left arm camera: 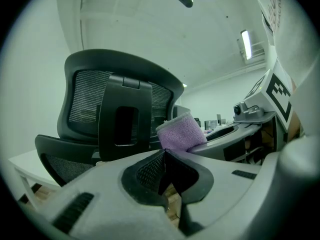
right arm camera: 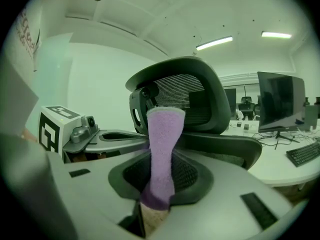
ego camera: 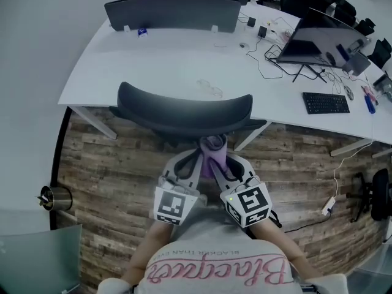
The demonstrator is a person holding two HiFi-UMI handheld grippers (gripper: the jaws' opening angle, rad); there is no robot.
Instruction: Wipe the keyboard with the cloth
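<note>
A folded purple cloth (right arm camera: 164,149) stands upright between the jaws of my right gripper (right arm camera: 159,184), which is shut on it. In the head view the cloth (ego camera: 213,155) shows between both grippers, close to the person's chest. My left gripper (left arm camera: 164,156) is shut, its pads pressed together with nothing between them; the cloth (left arm camera: 181,132) sits just to its right. The black keyboard (ego camera: 326,103) lies far off on the white desk (ego camera: 184,60) at the right, in front of a dark monitor (ego camera: 321,41). From the right gripper view the keyboard (right arm camera: 305,153) is at the right edge.
A black mesh office chair (ego camera: 184,112) stands right in front of the grippers, between them and the desk. Cables and small items (ego camera: 263,35) lie beside the monitor. A dark divider panel (ego camera: 171,12) lines the desk's far edge. The floor is wood plank (ego camera: 110,164).
</note>
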